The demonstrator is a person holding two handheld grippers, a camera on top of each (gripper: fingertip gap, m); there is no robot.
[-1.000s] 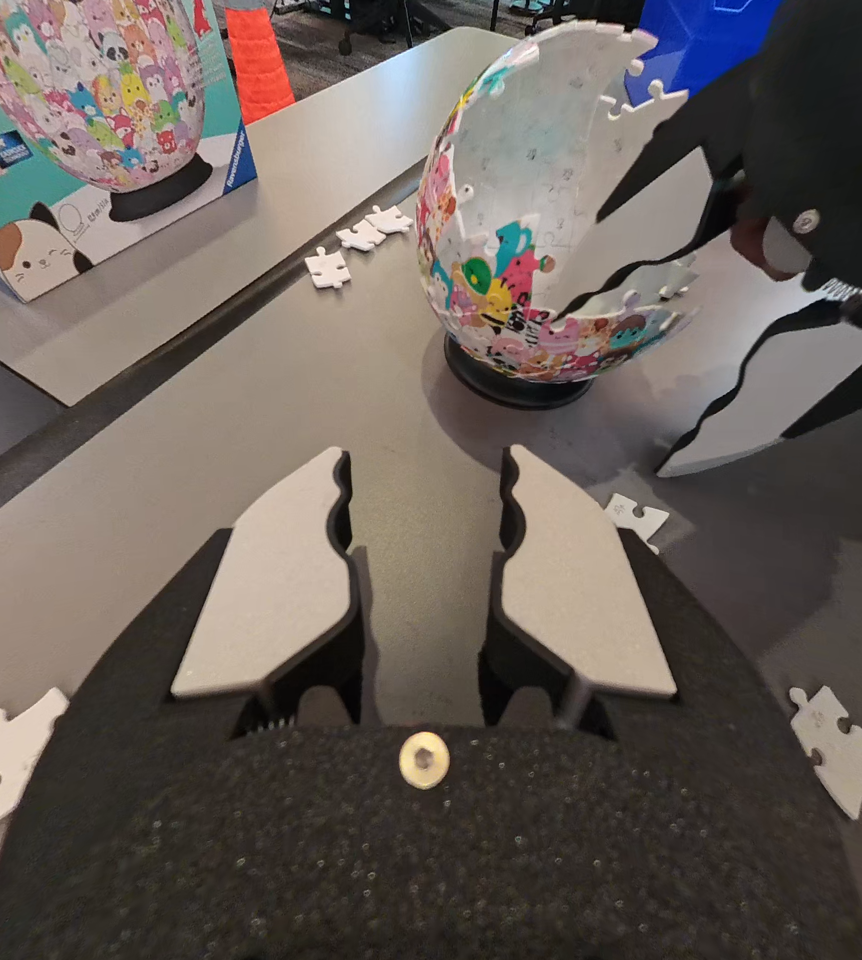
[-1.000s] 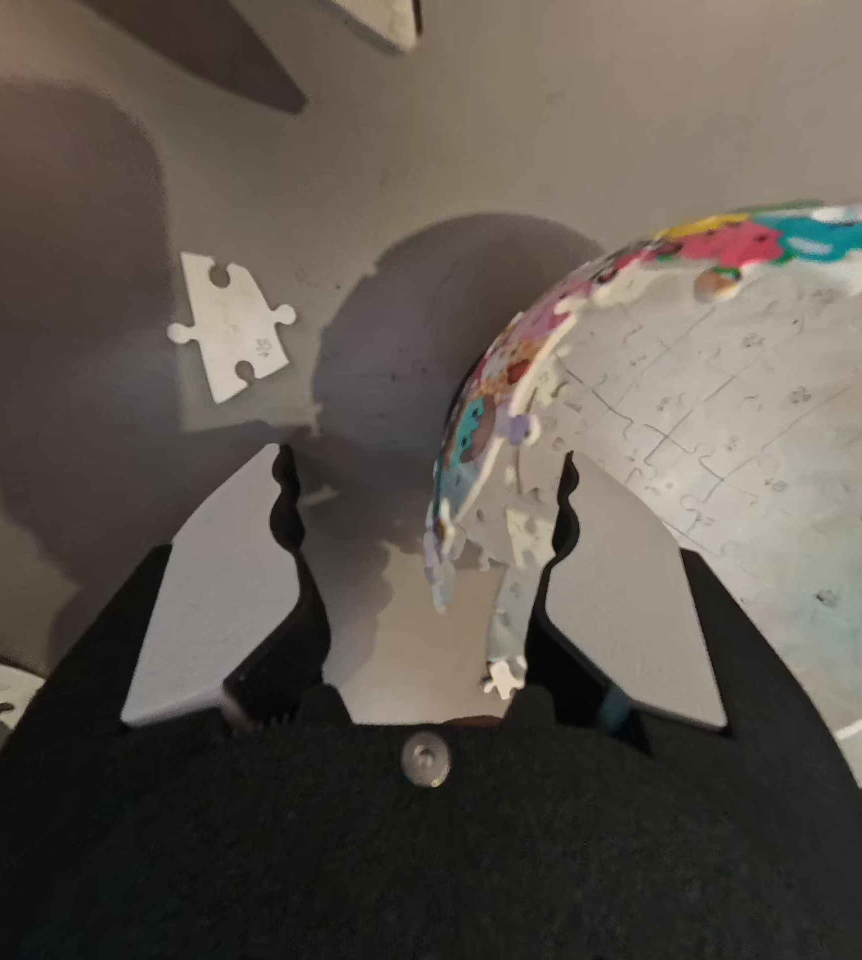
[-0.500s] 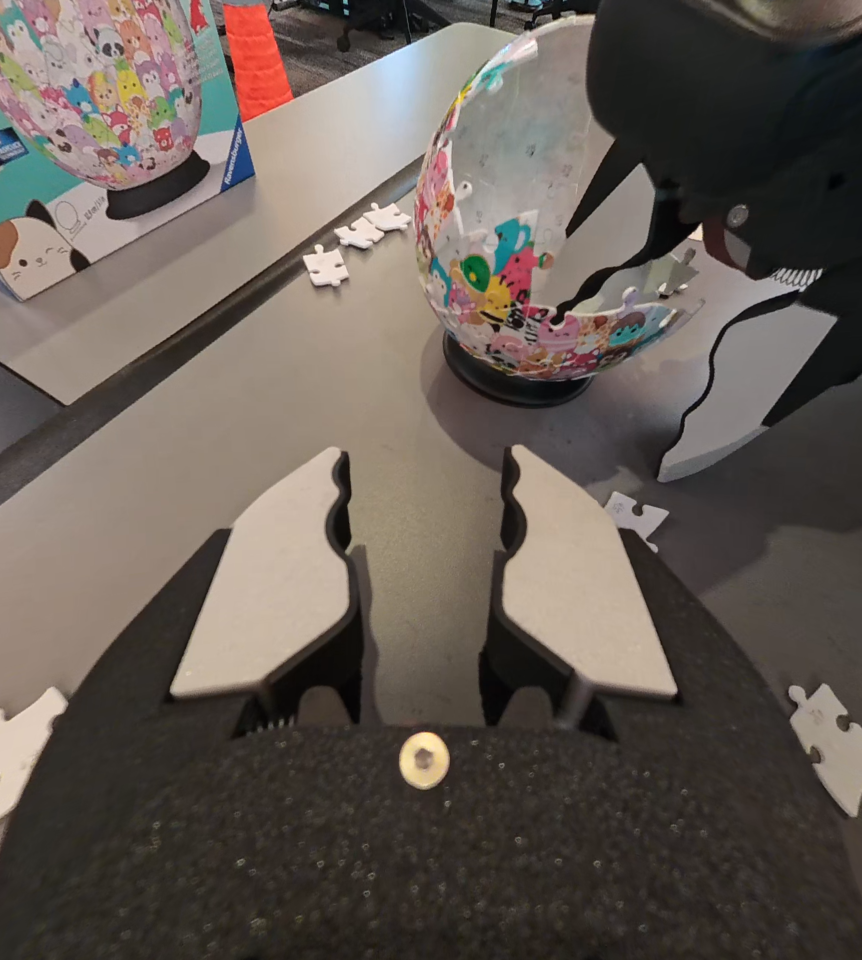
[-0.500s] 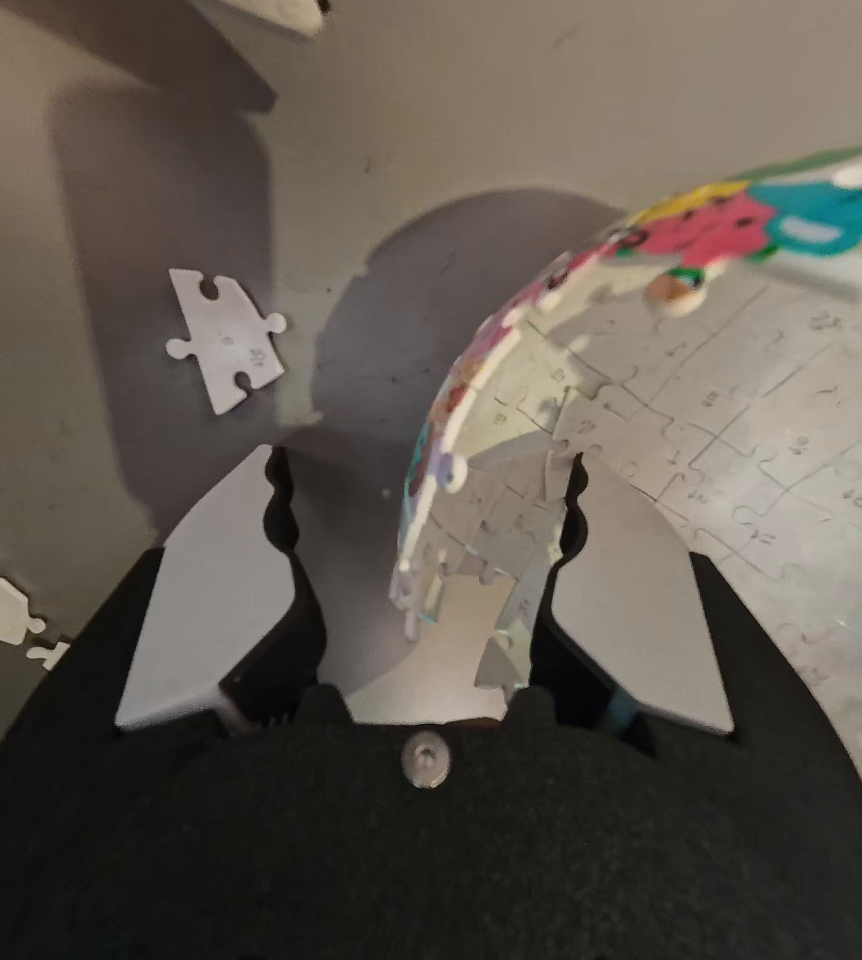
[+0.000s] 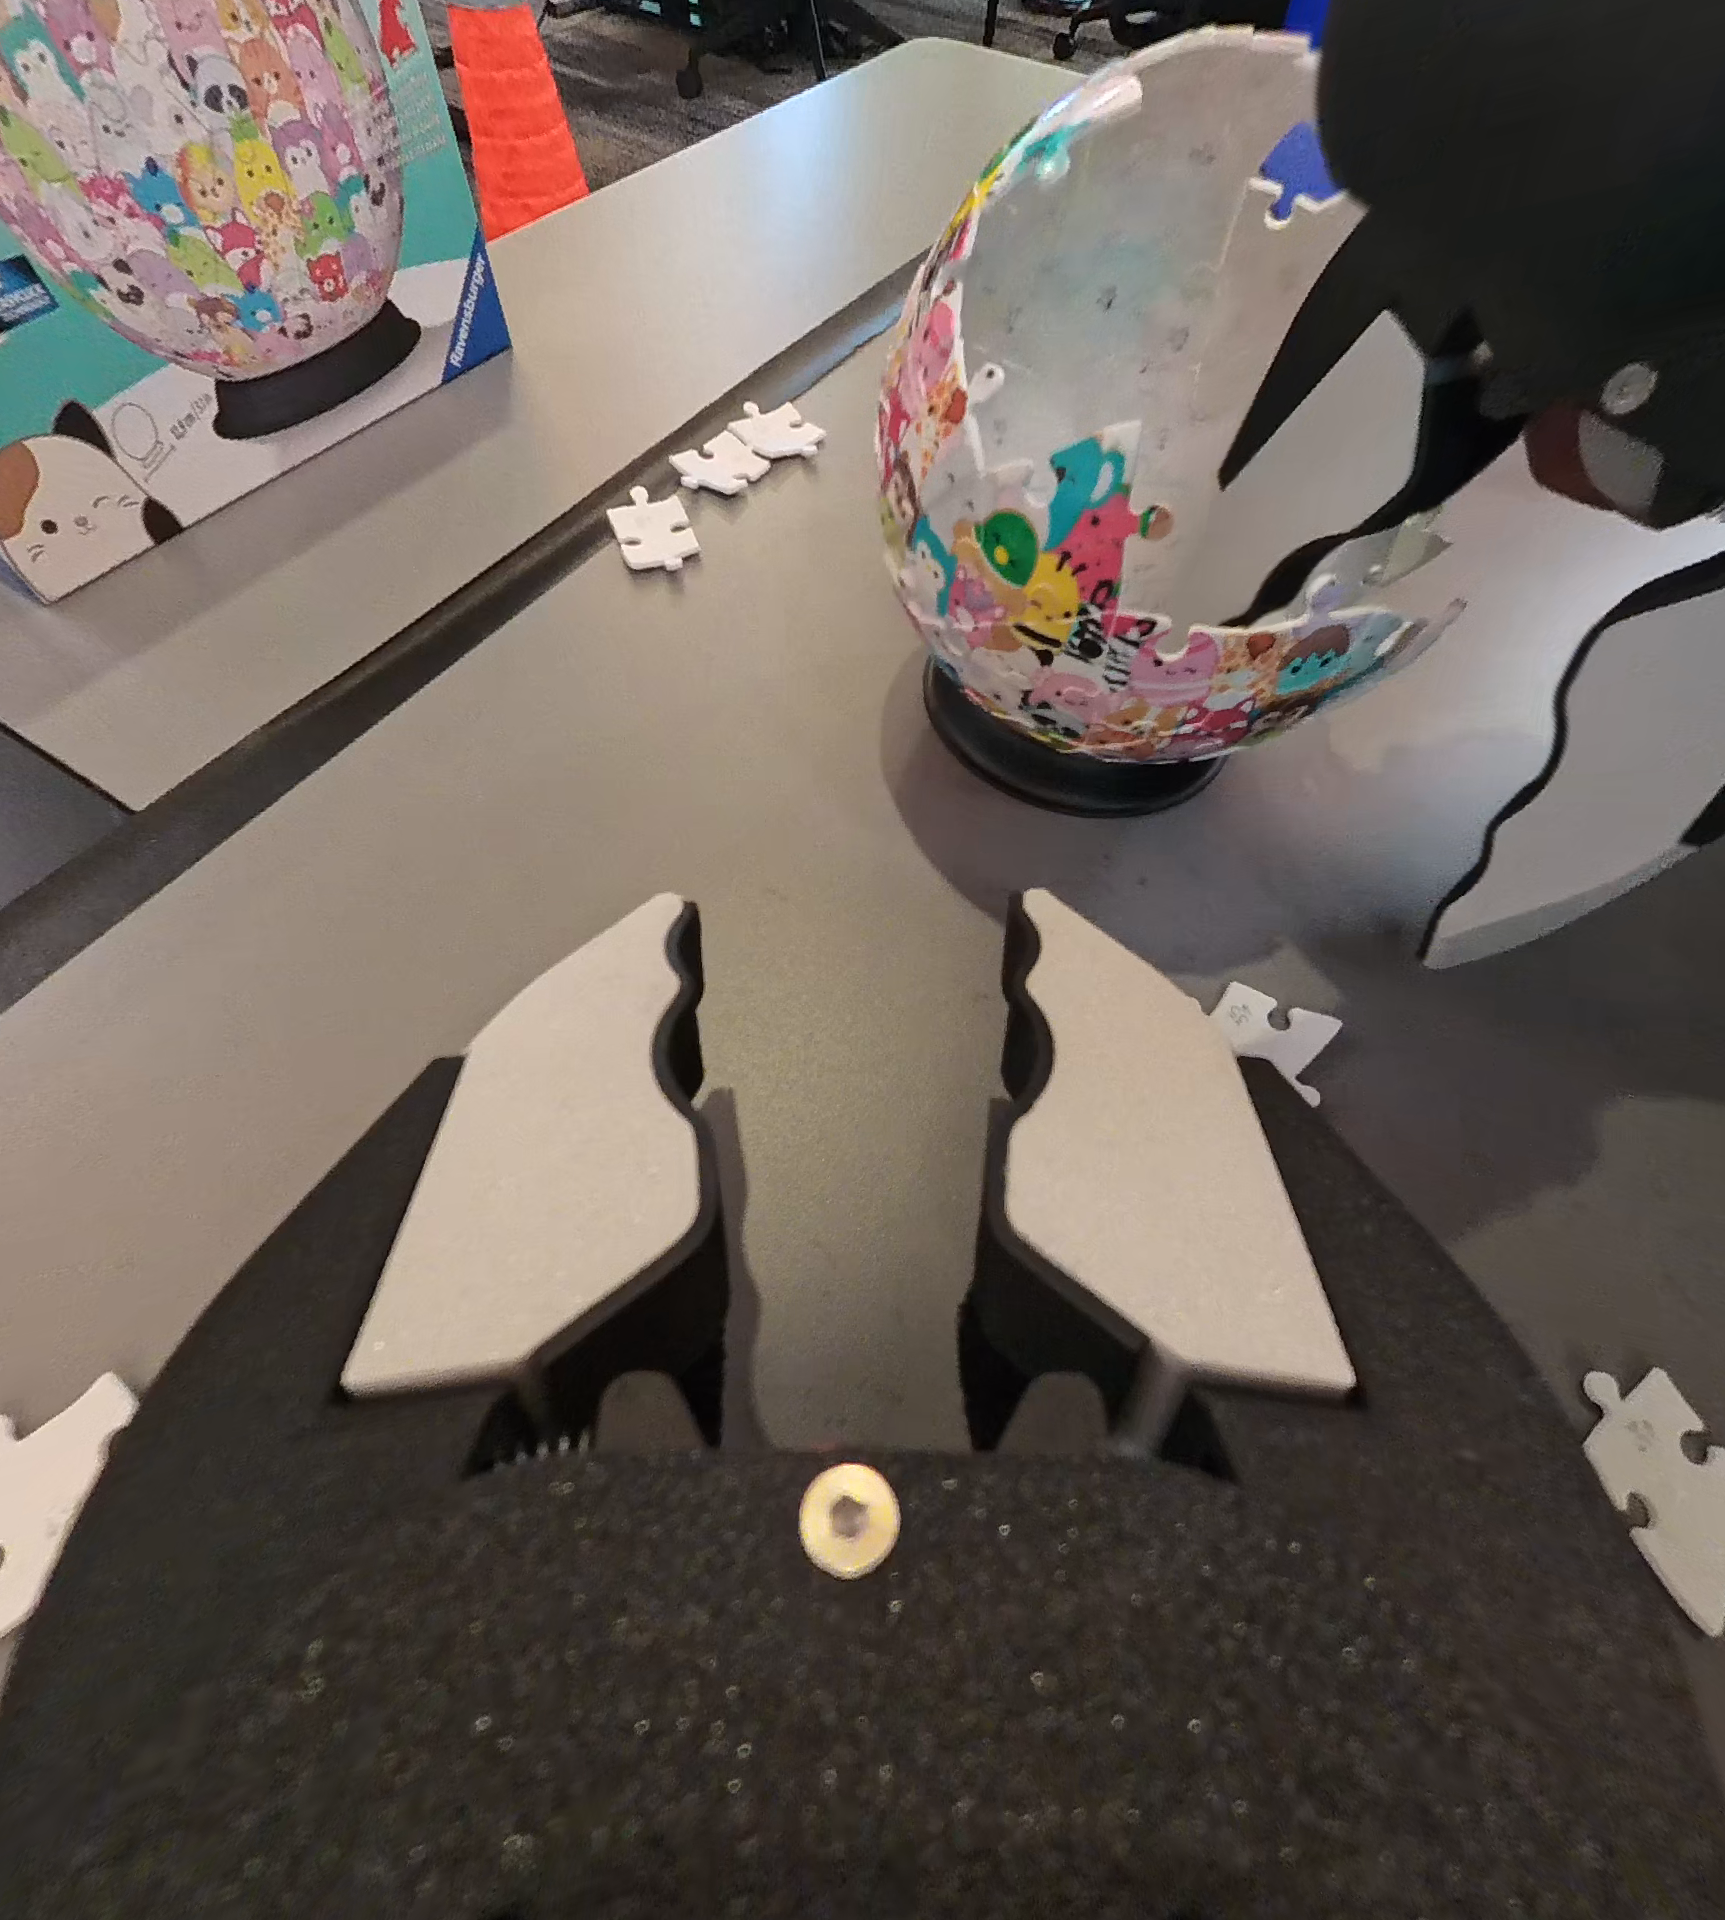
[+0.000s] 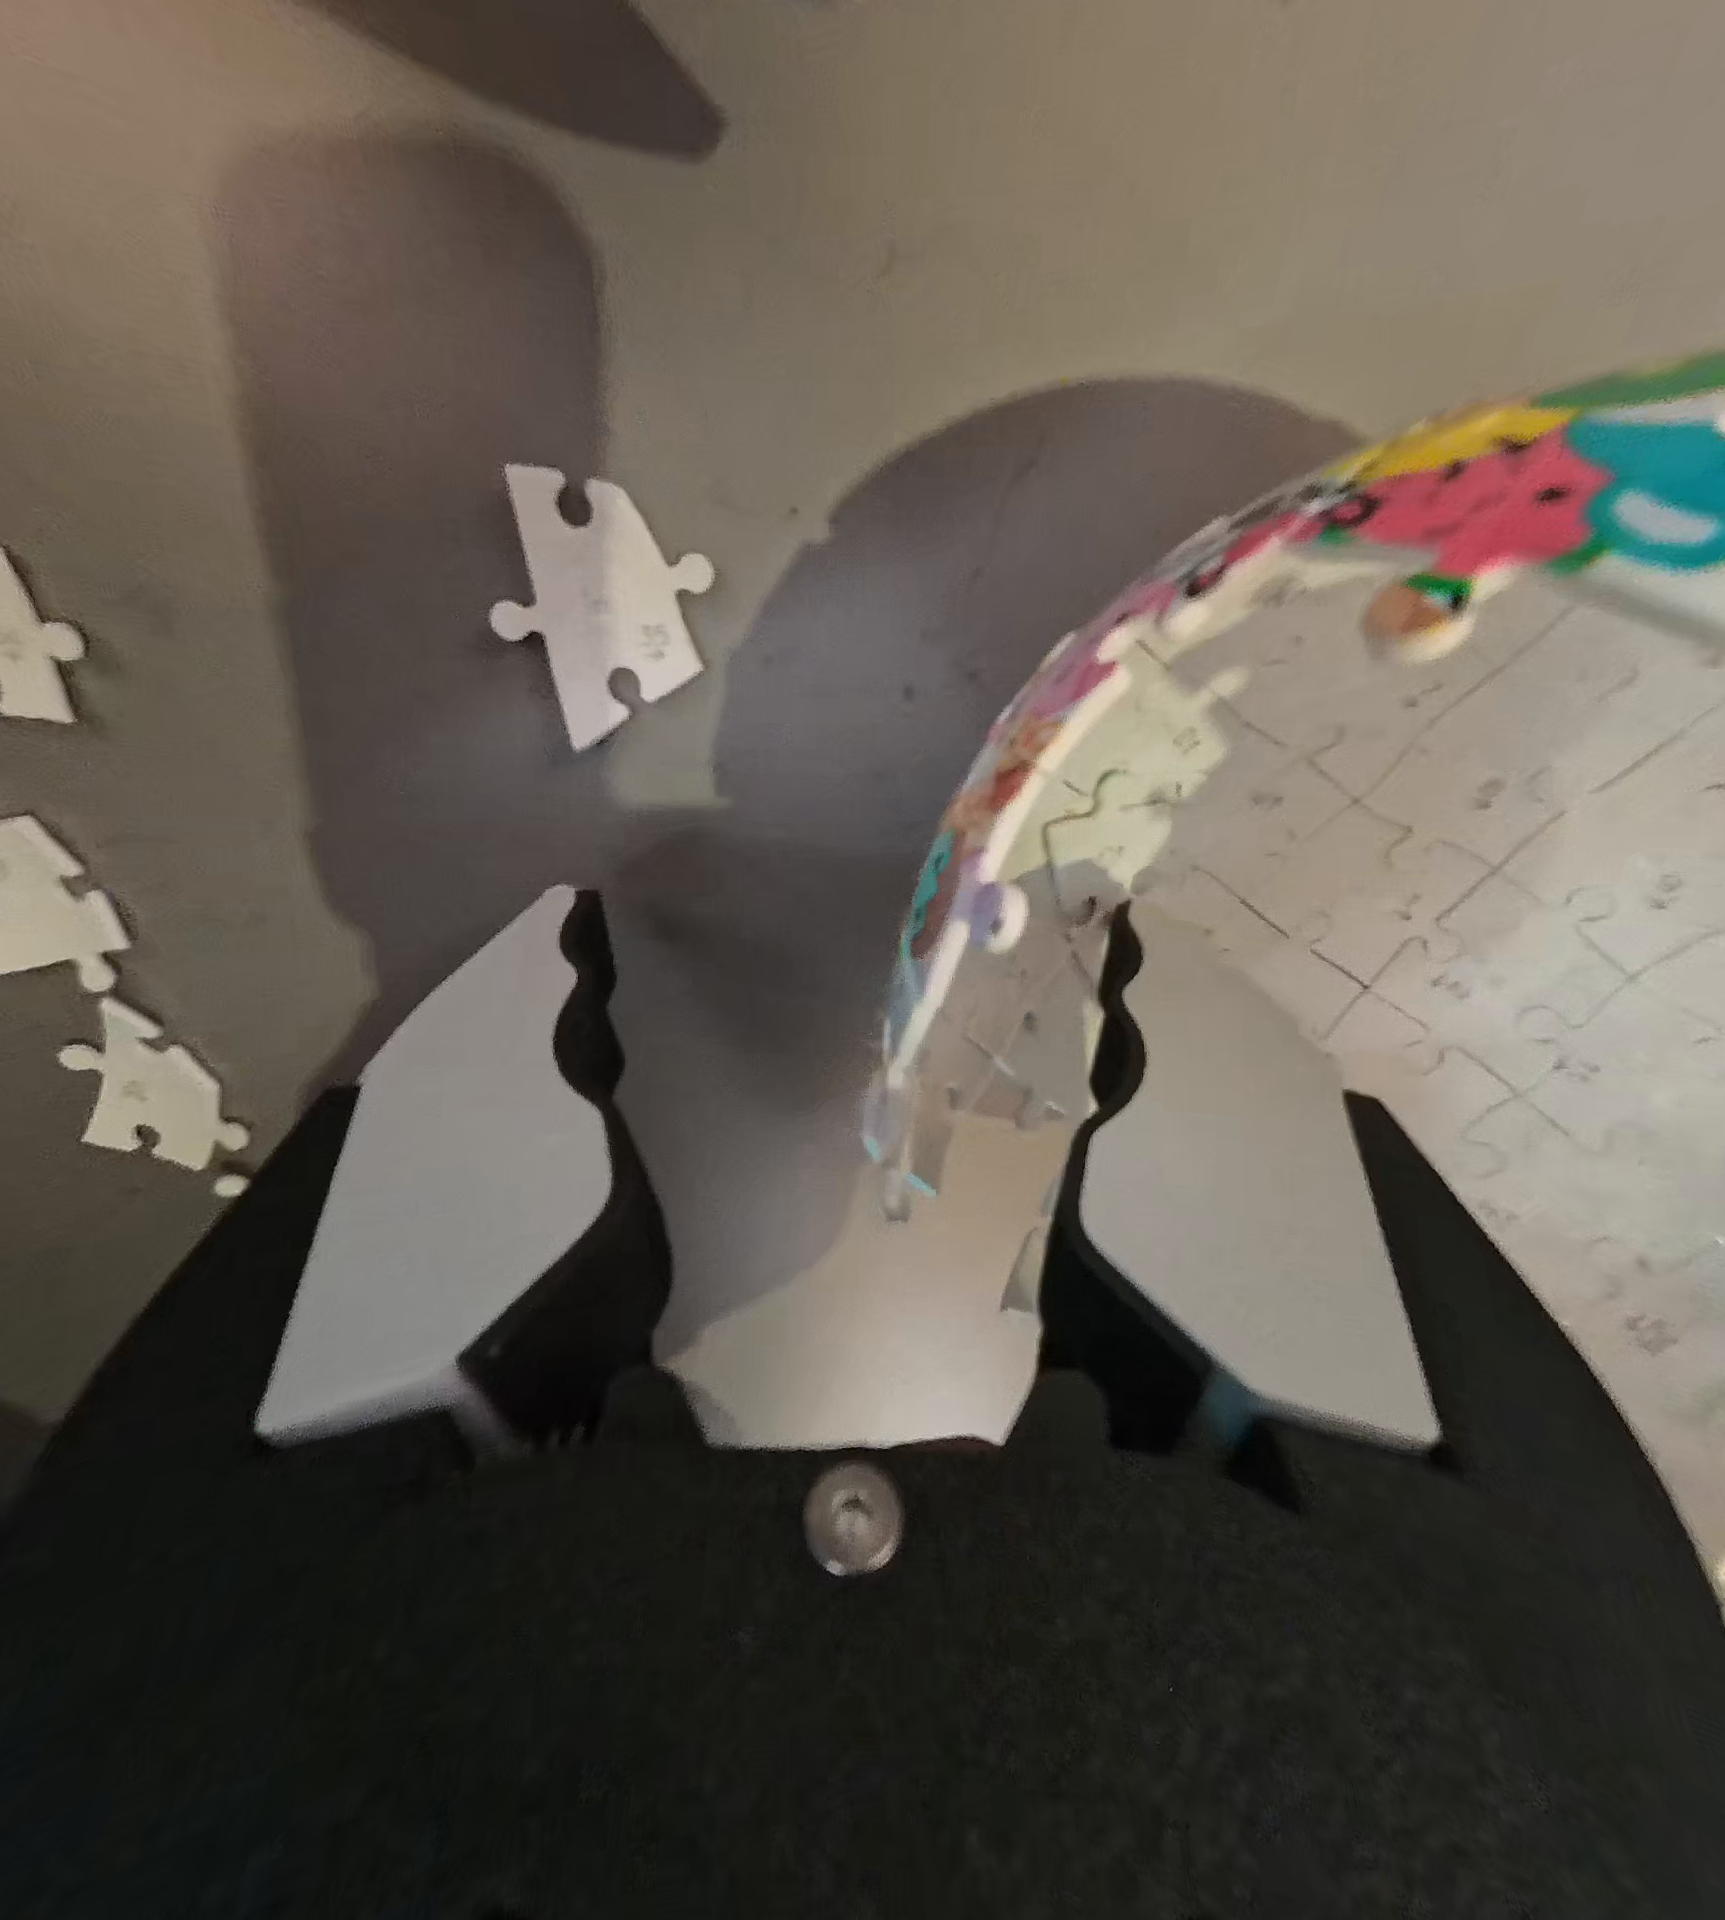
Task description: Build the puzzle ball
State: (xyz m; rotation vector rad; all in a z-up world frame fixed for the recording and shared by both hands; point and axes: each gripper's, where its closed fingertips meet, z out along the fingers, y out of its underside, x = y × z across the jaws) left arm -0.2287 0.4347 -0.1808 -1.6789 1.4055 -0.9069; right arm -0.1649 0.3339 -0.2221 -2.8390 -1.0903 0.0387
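A grey desk [image 5: 546, 790] carries the half-built puzzle ball [image 5: 1076, 499] on its black stand [image 5: 1055, 753], at 1 o'clock from the left gripper [image 5: 853, 997], whose fingers stand wide and empty over bare desk. The right gripper [image 6: 847, 997] has drawn back a little since a moment ago: its wide fingers straddle the ball's open rim, one inside the shell, gripping nothing. Loose pieces [image 6: 603, 603] now show at its 10 o'clock, apart from the ball. The puzzle box [image 5: 183, 270] stands at 11 o'clock.
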